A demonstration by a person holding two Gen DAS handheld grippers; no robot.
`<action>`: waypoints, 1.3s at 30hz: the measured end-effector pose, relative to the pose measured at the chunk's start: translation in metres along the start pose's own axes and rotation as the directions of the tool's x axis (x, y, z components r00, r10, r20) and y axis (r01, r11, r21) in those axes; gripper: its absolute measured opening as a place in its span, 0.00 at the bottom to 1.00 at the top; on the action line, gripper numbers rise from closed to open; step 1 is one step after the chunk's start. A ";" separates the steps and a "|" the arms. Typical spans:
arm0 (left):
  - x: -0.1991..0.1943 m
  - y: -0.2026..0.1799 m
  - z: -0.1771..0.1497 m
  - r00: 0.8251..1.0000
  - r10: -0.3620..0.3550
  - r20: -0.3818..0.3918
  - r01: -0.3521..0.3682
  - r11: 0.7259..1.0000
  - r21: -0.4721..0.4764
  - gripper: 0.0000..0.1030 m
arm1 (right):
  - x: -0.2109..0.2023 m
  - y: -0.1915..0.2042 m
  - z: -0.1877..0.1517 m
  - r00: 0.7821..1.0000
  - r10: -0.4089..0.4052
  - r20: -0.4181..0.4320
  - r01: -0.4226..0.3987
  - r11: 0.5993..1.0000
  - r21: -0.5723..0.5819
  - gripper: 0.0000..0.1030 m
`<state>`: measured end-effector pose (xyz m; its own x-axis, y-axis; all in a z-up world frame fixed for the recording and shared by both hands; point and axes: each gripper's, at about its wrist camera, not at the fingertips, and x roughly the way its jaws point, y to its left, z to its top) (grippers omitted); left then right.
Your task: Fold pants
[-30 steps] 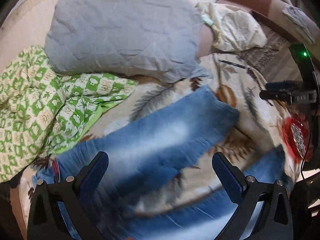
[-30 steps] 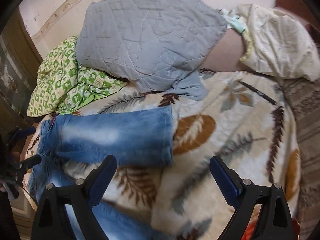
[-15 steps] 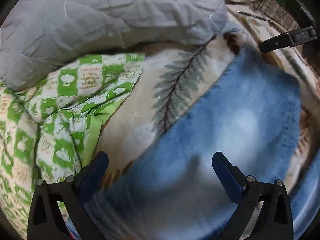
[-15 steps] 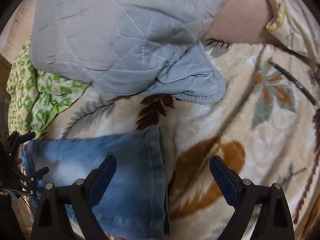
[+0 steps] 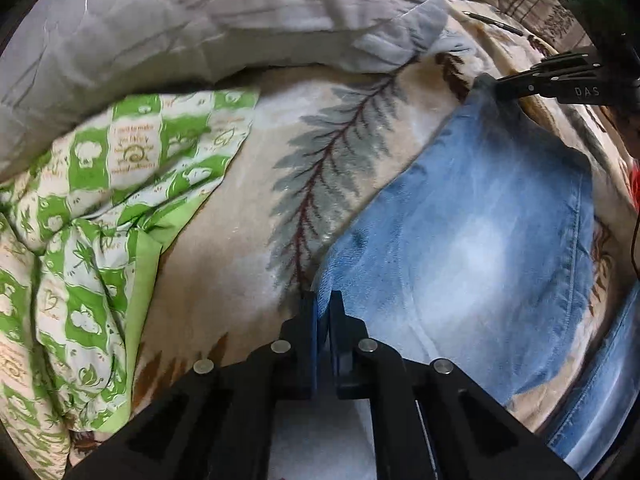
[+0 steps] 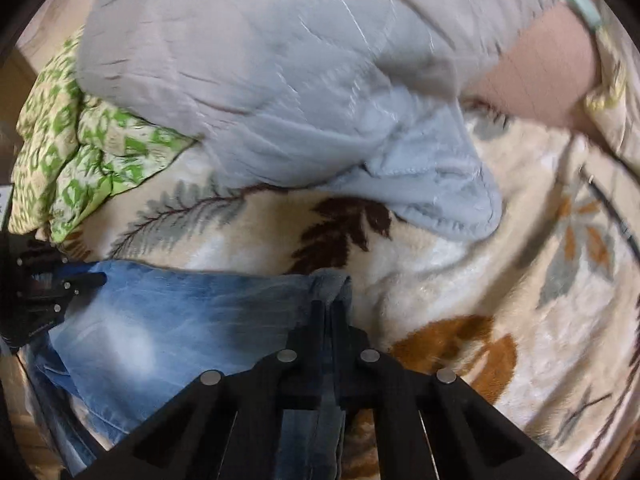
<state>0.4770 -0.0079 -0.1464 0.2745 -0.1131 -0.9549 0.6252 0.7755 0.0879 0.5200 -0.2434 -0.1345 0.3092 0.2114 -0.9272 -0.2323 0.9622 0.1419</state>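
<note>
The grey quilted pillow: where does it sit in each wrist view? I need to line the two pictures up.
Left wrist: the grey quilted pillow fills the top, upper left to upper centre, above the green patterned cloth.
Right wrist: the pillow spans the top centre, its corner drooping down right of middle.
Shared landmark: the grey fern leaf printed on the blanket, just below the pillow and beside the jeans.

The letters "DAS" stand in pale print on the black right gripper (image 5: 500,90), seen at the far right of the left wrist view. On the green checked cloth (image 5: 132,152), at the left, one cream square bears a few short lines of small writing above a snail-like spiral; the words are too blurred to read. No other text can be read.
</note>
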 end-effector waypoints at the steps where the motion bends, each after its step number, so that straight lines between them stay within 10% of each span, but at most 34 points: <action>1: -0.004 -0.001 -0.001 1.000 0.008 0.008 -0.008 1.000 -0.003 0.04 | -0.003 0.004 0.000 1.000 0.003 0.003 -0.003 1.000 -0.009 0.03; 15: -0.112 -0.037 -0.039 0.961 0.075 0.264 -0.067 0.997 -0.040 0.04 | -0.105 0.005 -0.036 0.982 0.055 0.179 -0.052 0.998 -0.017 0.03; 30: -0.190 -0.217 -0.200 0.869 0.182 0.459 -0.217 0.976 0.023 0.04 | -0.217 0.042 -0.264 0.942 0.049 0.331 -0.025 0.997 -0.076 0.03; 39: -0.134 -0.259 -0.264 0.913 0.146 0.382 -0.157 0.988 -0.003 0.04 | -0.194 0.053 -0.350 0.974 0.044 0.220 -0.026 0.996 -0.085 0.03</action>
<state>0.0857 -0.0298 -0.1160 0.6208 -0.2273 -0.7503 0.5725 0.7853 0.2358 0.1254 -0.2930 -0.0684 0.4940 0.2864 -0.8210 -0.3179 0.9383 0.1360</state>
